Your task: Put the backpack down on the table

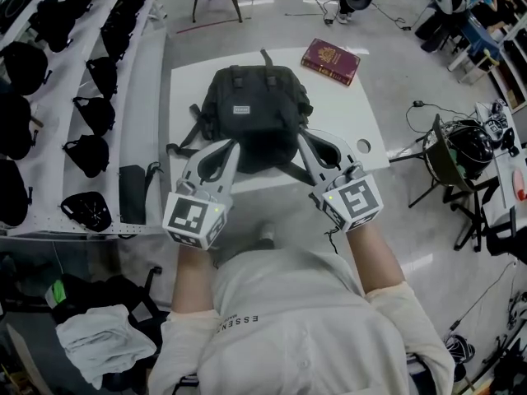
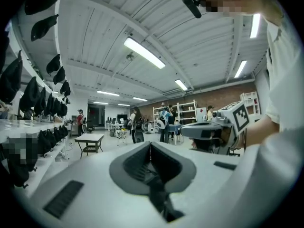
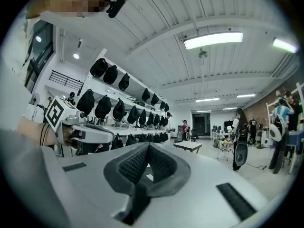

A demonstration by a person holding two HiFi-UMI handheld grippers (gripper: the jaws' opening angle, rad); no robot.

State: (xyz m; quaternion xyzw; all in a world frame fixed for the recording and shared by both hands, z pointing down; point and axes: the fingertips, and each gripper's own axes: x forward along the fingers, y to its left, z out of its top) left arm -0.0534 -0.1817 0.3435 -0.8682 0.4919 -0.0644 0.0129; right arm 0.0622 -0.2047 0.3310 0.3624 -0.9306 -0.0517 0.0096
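Shows the backpack over the middle of the white table, front pocket up, carry handle toward the far edge, near end close to the table's near edge. Cannot tell from above whether it lies with full weight on the top or hangs just clear of it. Grips it at that near end with both tongs: left gripper pinched together on a black strap, right gripper pinched the same way on a second strap, both pointing roughly level. Leaves a red book at the far right corner, apart from the backpack, and rows of dark bags beyond the table's left side. Reads, by judgement, as partway: right place reached, grip not yet given up. Leaves to do: settle the load flat, open both tongs, draw them clear of the straps.
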